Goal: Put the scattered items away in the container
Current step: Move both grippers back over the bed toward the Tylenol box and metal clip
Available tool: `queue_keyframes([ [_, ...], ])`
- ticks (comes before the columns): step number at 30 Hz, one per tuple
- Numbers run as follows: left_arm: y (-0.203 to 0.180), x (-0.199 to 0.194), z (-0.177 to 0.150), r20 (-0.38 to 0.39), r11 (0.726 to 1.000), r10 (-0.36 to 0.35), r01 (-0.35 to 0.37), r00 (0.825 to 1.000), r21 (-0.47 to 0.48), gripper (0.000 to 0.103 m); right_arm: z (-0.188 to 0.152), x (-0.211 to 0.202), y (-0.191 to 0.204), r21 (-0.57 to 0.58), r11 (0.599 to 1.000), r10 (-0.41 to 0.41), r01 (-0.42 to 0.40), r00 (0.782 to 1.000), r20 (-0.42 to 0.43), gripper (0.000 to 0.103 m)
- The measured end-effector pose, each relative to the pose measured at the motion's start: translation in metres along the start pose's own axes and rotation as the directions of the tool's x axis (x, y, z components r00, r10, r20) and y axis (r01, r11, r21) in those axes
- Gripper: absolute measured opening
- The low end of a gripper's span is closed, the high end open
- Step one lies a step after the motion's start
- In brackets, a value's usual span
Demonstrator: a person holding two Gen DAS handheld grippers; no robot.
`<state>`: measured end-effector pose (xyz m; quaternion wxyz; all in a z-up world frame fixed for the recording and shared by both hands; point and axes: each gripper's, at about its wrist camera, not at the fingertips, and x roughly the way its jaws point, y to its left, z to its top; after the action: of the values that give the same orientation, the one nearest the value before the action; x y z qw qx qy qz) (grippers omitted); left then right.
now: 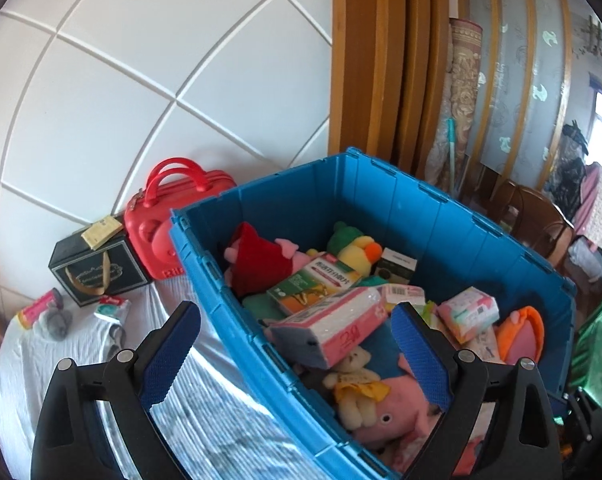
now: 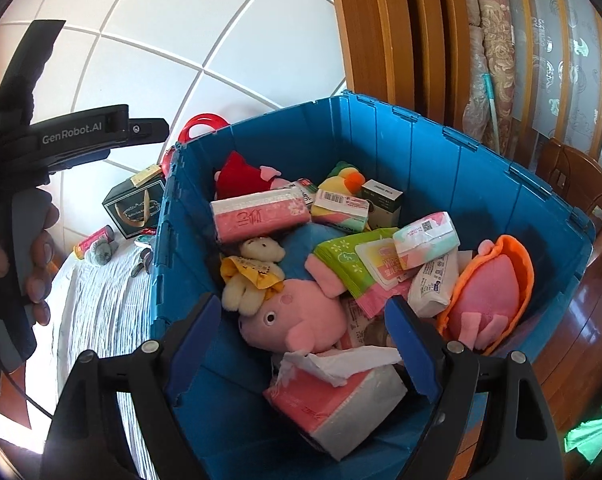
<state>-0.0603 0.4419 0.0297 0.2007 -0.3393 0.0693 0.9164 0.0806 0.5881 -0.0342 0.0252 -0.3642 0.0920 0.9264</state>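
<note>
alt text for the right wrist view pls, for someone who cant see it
An open right gripper, holding nothing, hovers over a blue crate full of plush toys and tissue packs, with a pink pig plush and an opened tissue pack nearest. At left, a hand holds the left gripper above a white cloth.

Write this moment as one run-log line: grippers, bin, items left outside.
left gripper: open, empty | right gripper: open, empty | blue bin: holds plush toys, tissue packs | outside on cloth: grey plush, pink tube
</note>
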Motion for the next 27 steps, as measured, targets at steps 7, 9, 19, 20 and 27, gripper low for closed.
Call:
queue_keyframes([
  [7, 0.06, -0.018, -0.024, -0.009, 0.994, 0.076, -0.076, 0.997, -0.074, 0.097, 0.006, 0.005, 0.047, -0.075, 0.996, 0.051, -0.05, 0.999, 0.009, 0.084],
  [9, 0.083, -0.024, -0.034, -0.015, 0.989, 0.105, -0.106, 0.994, -0.103, 0.097, 0.008, 0.008, 0.066, -0.105, 0.992, 0.072, -0.07, 0.997, 0.01, 0.084],
  [19, 0.211, -0.056, -0.099, -0.079, 0.934, 0.263, -0.274, 0.962, -0.231, 0.097, 0.003, 0.043, 0.173, -0.235, 0.955, 0.178, -0.183, 0.983, -0.042, 0.084],
  [20, 0.223, -0.059, -0.105, -0.087, 0.927, 0.276, -0.289, 0.957, -0.238, 0.097, 0.002, 0.047, 0.184, -0.245, 0.951, 0.183, -0.189, 0.982, -0.05, 0.084],
  [27, 0.31, -0.068, -0.136, -0.136, 0.879, 0.355, -0.38, 0.925, -0.29, 0.097, -0.006, 0.081, 0.25, -0.306, 0.927, 0.198, -0.216, 0.976, -0.089, 0.084],
])
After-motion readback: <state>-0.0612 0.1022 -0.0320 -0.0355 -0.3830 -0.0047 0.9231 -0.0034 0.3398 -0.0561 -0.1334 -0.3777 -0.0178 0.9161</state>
